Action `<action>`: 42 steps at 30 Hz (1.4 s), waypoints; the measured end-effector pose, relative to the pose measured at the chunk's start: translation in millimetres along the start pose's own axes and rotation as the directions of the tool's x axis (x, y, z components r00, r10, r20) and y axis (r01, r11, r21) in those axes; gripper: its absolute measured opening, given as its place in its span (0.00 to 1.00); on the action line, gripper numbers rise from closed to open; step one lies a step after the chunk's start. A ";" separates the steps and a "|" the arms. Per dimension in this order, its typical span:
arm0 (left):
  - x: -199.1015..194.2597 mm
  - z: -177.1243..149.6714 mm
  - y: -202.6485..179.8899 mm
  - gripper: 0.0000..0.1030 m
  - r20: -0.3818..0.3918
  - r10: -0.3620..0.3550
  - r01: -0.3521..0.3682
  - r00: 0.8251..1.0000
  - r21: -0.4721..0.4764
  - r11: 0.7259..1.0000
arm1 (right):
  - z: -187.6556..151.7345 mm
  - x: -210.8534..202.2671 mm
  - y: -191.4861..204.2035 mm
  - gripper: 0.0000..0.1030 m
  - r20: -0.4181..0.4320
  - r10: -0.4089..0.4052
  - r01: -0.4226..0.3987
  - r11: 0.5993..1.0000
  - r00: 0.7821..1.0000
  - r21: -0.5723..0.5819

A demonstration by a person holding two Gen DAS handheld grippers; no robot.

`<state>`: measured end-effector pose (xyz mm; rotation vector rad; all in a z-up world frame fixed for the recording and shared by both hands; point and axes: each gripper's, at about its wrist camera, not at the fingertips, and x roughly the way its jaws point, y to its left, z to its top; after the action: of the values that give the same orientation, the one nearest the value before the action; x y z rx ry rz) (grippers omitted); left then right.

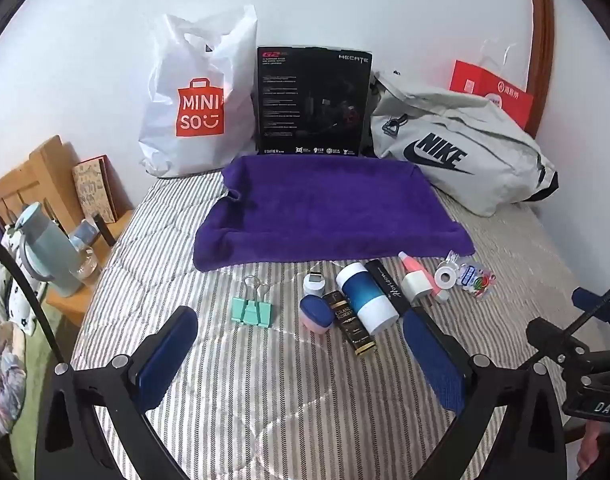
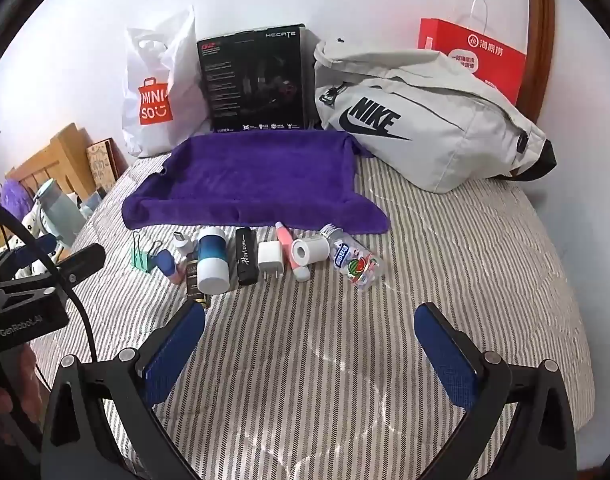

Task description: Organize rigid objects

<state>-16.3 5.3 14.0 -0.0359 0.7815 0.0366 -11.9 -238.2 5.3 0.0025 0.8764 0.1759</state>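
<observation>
Both tongs released, nothing held: left tongs (image 1: 301,344), right tongs (image 2: 311,334), hovering over the striped bed (image 2: 445,280). Small items sit in a row ahead, just short of the purple towel (image 1: 325,208). Blue-white cylinder (image 1: 367,296) lies long axis toward the left tongs, which are nearer; clear bottle (image 2: 355,262) is nearer the right.

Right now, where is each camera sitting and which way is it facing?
Left wrist: on the left gripper, low over the striped bed, facing the wall; green binder clip ahead, right gripper at its right edge.
Right wrist: on the right gripper, further right; clear watermelon-label bottle ahead, left gripper at its left edge.
Shared: purple towel, row of small items, grey Nike bag.
</observation>
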 end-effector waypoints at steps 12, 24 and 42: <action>-3.1 -2.3 4.1 1.00 0.006 0.001 -0.001 1.000 -0.015 1.000 | -1.8 0.7 0.4 1.00 -0.004 -0.009 0.009 1.000 1.000 -0.004; -4.6 -1.4 5.8 1.00 0.005 -0.006 0.006 1.000 -0.022 1.000 | -1.8 -0.4 1.6 1.00 -0.004 -0.013 0.013 1.000 1.000 -0.007; -5.2 0.3 8.0 1.00 0.000 0.000 0.000 1.000 -0.023 1.000 | -2.3 -0.9 2.6 1.00 -0.005 -0.013 0.013 1.000 1.000 -0.007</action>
<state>-20.2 13.2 17.7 -0.0576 0.7810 0.0451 -14.6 -236.0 4.7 -0.0104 0.8805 0.1670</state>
